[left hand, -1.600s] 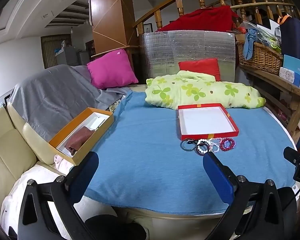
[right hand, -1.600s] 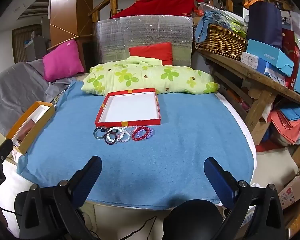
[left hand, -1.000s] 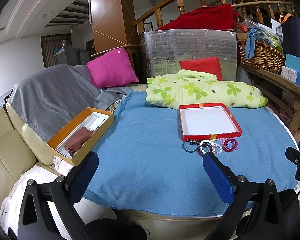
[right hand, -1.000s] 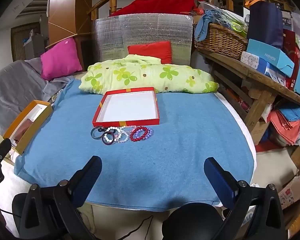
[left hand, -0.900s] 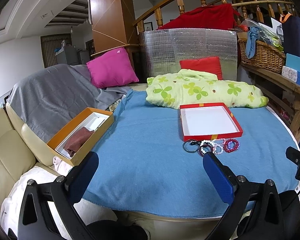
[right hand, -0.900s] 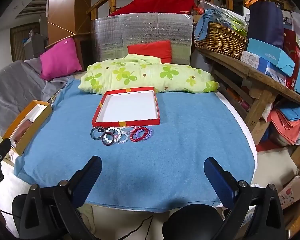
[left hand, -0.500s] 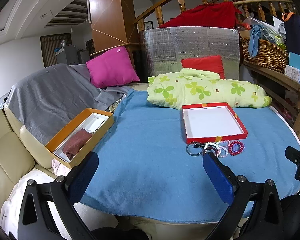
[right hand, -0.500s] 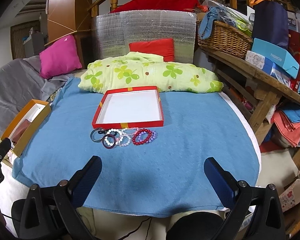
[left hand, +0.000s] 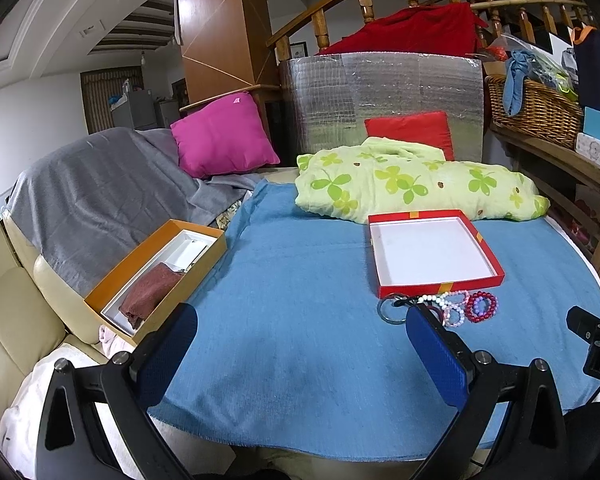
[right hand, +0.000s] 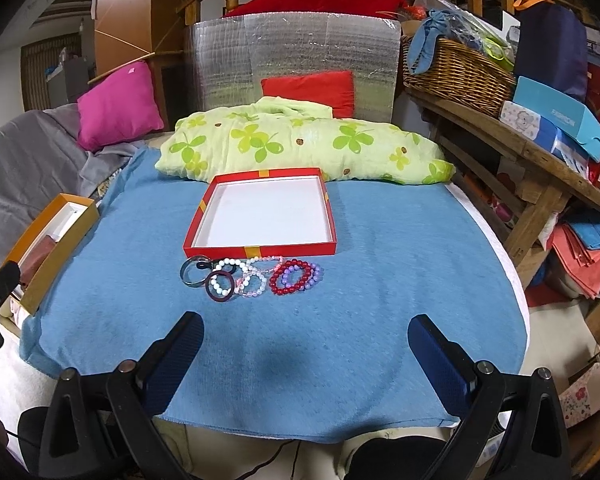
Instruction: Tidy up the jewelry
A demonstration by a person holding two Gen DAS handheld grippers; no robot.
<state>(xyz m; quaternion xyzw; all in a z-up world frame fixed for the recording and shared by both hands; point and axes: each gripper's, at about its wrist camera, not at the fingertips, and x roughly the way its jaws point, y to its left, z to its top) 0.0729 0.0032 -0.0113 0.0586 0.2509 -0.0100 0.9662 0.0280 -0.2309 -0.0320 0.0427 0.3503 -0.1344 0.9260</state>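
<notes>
A shallow red box (right hand: 262,212) with a white, empty inside lies open on a blue cloth (right hand: 380,280); it also shows in the left wrist view (left hand: 432,252). A row of bracelets lies just in front of it: a dark ring (right hand: 193,271), a maroon ring (right hand: 219,287), white and pink bead strands (right hand: 249,278), a red bead bracelet (right hand: 290,278). The same row (left hand: 456,308) shows in the left wrist view. My right gripper (right hand: 300,344) is open and empty, short of the bracelets. My left gripper (left hand: 296,340) is open and empty, left of them.
An orange box (left hand: 156,276) holding a brown cloth hangs over the table's left edge. A green clover-print quilt (right hand: 300,144) lies behind the red box. A wooden shelf (right hand: 512,140) with a wicker basket stands at right. A sofa under grey cloth (left hand: 92,192) stands at left.
Both grippers have moved forward toward the table; the red box and bracelets appear larger and nearer. Both stay open and empty. Nothing on the cloth has moved.
</notes>
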